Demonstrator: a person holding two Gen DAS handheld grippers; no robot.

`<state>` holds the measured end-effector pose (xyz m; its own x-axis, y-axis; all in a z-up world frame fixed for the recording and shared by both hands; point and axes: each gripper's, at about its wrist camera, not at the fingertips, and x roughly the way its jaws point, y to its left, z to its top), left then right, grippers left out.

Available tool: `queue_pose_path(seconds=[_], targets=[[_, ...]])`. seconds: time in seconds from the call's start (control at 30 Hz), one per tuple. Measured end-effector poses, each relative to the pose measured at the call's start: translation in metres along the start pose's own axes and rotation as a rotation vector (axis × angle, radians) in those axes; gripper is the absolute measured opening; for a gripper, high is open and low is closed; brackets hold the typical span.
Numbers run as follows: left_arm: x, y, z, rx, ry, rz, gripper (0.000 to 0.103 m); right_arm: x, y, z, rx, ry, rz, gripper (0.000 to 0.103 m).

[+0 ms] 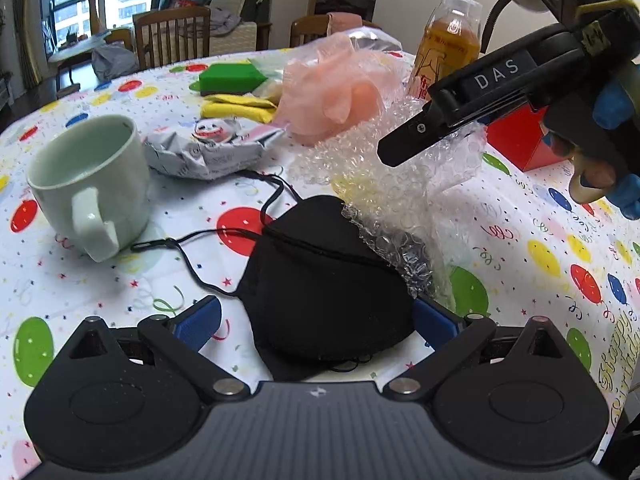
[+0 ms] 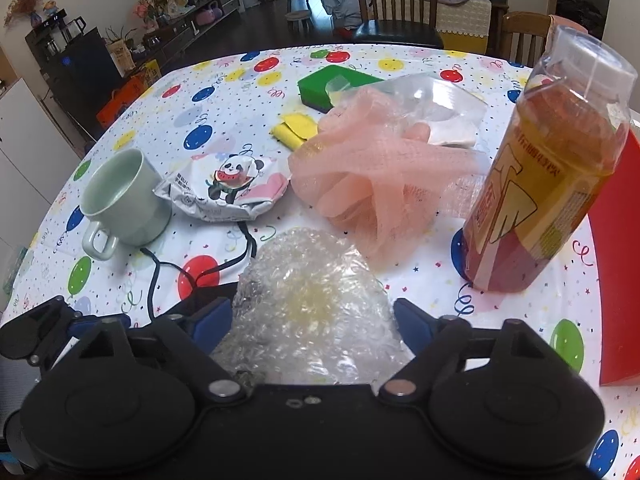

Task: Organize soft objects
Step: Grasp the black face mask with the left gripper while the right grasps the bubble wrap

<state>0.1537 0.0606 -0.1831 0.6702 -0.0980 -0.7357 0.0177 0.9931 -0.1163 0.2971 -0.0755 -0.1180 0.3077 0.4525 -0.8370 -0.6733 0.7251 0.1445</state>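
Observation:
A black face mask (image 1: pixel 320 280) lies on the balloon tablecloth between the blue pads of my left gripper (image 1: pixel 316 320), whose jaws stand wide apart around it. Its straps (image 1: pixel 224 236) trail left toward the mug. Bubble wrap (image 2: pixel 316 304) lies between the wide-open jaws of my right gripper (image 2: pixel 312 320); it also shows in the left wrist view (image 1: pixel 404 184), beside the mask. My right gripper also shows at the left wrist view's upper right (image 1: pixel 404 148). A pink mesh bath pouf (image 2: pixel 372 176) lies beyond the wrap.
A pale green mug (image 1: pixel 88 184) stands left. A panda snack packet (image 2: pixel 228 188), yellow cloth (image 2: pixel 296 128) and green sponge (image 2: pixel 336 84) lie farther back. A tall juice bottle (image 2: pixel 548 168) and a red box (image 2: pixel 616 256) stand right. Chairs stand at the far edge.

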Motion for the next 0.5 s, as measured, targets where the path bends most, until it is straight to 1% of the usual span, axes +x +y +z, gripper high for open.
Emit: queue_pose_path(seconds=[0.07,0.13,0.2,0.27,0.3,0.33,0.37,0.4,0.43,0.47,0.5], targets=[[0.0023,0.0006,0.0004,-0.008,0.007,-0.004,0.098,0.0006,-0.0003,-0.0011,0.003,0.004,0.0,0.081],[0.0034,0.0017,0.0017,-0.021,0.012,-0.021,0.084,0.0023,-0.0001,-0.0014,0.003,0.007,-0.004,0.078],[0.0039,0.0021,0.0027,-0.031,0.015,-0.025,0.078,0.003,0.0,-0.0028,0.001,0.009,-0.007,0.074],[0.0042,0.0014,0.0027,-0.027,0.018,-0.011,0.072,0.003,0.001,-0.0039,-0.006,0.011,-0.01,0.065],[0.0038,0.0015,0.0027,-0.027,0.019,-0.007,0.065,0.0022,0.0013,-0.0049,-0.009,0.009,-0.012,0.063],[0.0035,0.0021,0.0027,-0.027,0.019,-0.002,0.059,0.0018,0.0021,-0.0054,-0.011,0.008,-0.014,0.055],[0.0033,0.003,0.0029,-0.028,0.022,0.005,0.055,0.0011,0.0025,-0.0062,-0.014,0.008,-0.013,0.049],[0.0029,0.004,0.0034,-0.032,0.023,0.012,0.048,0.0003,0.0034,-0.0065,-0.017,0.008,-0.014,0.046],[0.0028,0.0053,0.0042,-0.037,0.025,0.021,0.041,-0.0005,0.0044,-0.0072,-0.02,0.006,-0.017,0.041],[0.0023,0.0061,0.0047,-0.041,0.027,0.033,0.038,-0.0014,0.0055,-0.0081,-0.024,0.004,-0.022,0.035],[0.0017,0.0067,0.0052,-0.042,0.027,0.041,0.032,-0.0024,0.0065,-0.009,-0.027,0.002,-0.024,0.033]])
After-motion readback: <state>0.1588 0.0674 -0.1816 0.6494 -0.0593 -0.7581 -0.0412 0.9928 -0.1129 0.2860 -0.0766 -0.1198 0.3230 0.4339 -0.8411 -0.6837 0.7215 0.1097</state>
